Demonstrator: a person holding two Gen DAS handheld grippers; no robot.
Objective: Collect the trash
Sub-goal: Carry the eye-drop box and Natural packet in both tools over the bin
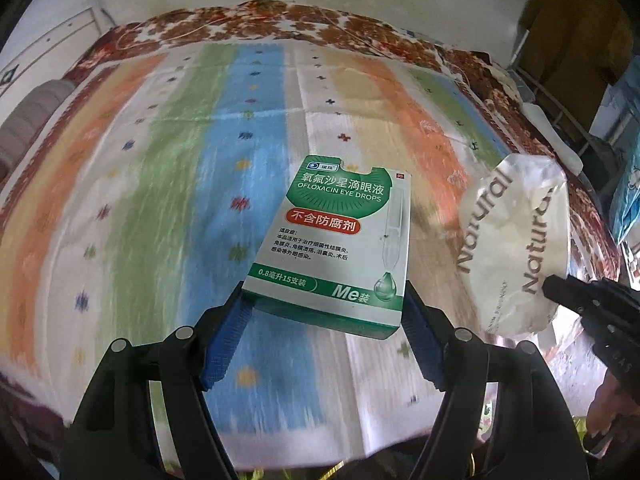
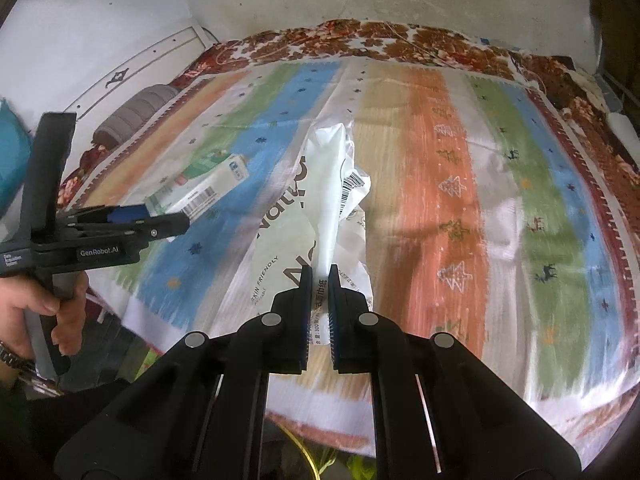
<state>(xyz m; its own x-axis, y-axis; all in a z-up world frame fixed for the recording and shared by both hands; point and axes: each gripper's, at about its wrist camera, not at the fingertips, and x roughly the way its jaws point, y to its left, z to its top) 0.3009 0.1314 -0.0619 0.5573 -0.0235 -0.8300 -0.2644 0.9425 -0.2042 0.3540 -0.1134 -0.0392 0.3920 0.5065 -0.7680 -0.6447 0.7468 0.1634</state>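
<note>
between left gripper (image 1: 326, 308) pads, box (image 1: 336, 248)

striped blanket (image 1: 168, 184) bare ahead (grey cushion (image 2: 134, 114) at far left edge).

**Card, film and woven cloth**

The eye-drop box (image 1: 332, 248) is smooth printed cardboard with a slight sheen. The tissue wrapper (image 2: 320, 208), at three o'clock from the box, is thin crinkled glossy plastic film. The striped bedspread (image 1: 160, 184) is matt woven cloth. The left gripper (image 1: 326, 300) is matt black plastic with ribbed blue pads (image 1: 224, 344).
</note>
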